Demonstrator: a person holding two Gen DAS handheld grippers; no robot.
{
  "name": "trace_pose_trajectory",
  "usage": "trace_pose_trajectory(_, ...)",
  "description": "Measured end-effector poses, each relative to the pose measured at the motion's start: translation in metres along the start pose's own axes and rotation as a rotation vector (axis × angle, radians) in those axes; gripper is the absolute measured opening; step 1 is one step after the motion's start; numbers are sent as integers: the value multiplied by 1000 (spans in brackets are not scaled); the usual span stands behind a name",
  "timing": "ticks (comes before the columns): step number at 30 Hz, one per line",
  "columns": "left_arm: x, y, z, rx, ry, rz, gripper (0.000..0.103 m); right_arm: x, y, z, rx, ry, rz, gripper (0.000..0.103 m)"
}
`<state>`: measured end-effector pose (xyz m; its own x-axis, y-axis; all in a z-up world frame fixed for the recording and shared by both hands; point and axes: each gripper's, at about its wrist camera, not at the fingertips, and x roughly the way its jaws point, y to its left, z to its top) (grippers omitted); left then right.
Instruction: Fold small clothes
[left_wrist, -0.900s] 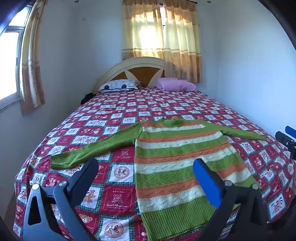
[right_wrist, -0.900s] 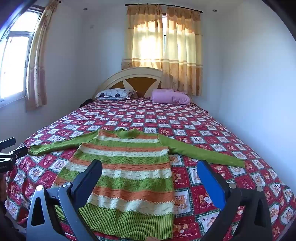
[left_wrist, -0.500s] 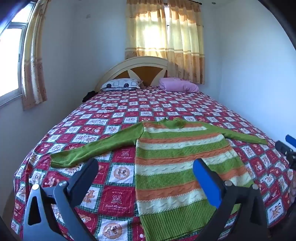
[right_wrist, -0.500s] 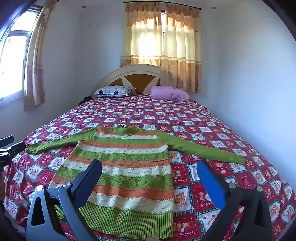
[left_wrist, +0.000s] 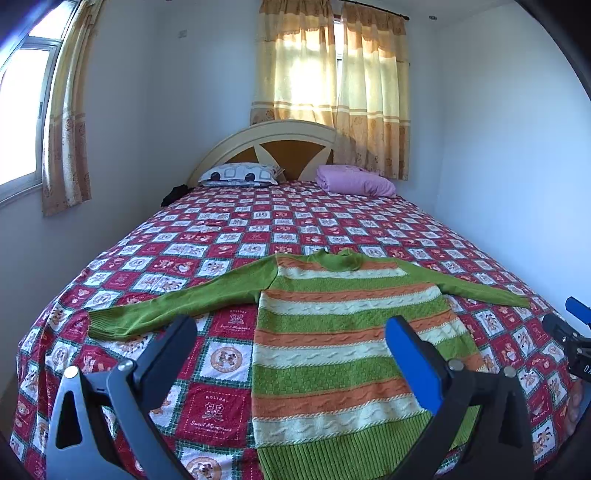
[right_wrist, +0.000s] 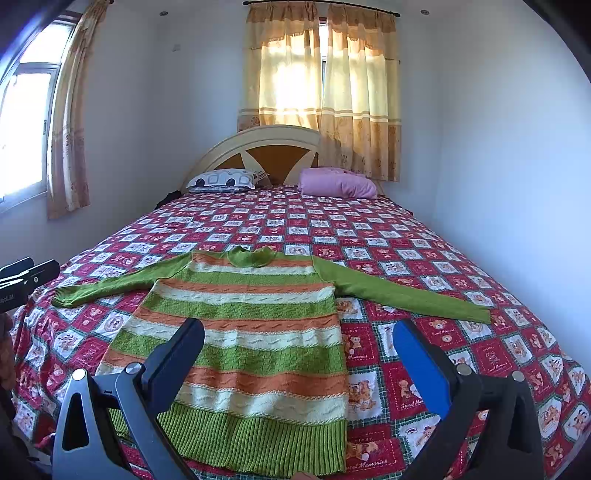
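Observation:
A small sweater with green, orange and cream stripes lies flat, front up, on the near part of the bed, both green sleeves spread out sideways. It also shows in the right wrist view. My left gripper is open and empty, held above the sweater's left side near the hem. My right gripper is open and empty, held above the sweater's right side near the hem. The right gripper's tip shows at the right edge of the left wrist view, and the left gripper's tip at the left edge of the right wrist view.
The bed has a red checked cover. A patterned pillow and a pink folded blanket lie by the headboard. Walls stand close on both sides, with curtained windows at the back and left.
Both grippers have risen and tilted slightly, so the sweater sits a little lower in each view. The sweater has not moved and both grippers stay open.

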<state>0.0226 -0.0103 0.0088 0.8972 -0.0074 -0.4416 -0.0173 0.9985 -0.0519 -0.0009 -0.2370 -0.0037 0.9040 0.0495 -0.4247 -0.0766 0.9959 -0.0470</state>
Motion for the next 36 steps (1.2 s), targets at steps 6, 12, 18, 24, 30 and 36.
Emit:
trace_pose_trajectory(6, 2, -1, -1, 2, 6, 5, 103, 1, -1, 1, 1, 0, 0, 102)
trace_pose_trajectory(12, 3, 0, -2, 4, 7, 5, 103, 0, 0, 2, 2, 0, 0, 102)
trace_pose_trajectory(18, 4, 2, -5, 3, 10, 9, 103, 1, -2, 1, 9, 1, 0, 102)
trace_pose_trajectory(24, 5, 2, -8, 6, 15, 14, 103, 4, -5, 1, 19, 10, 7, 102)
trace_pose_trajectory(30, 5, 2, -9, 6, 19, 16, 103, 5, -3, 1, 18, 13, 9, 102)
trace_pose_trajectory(36, 6, 3, -9, 4, 20, 15, 103, 5, -2, 0, 20, 15, 12, 102)
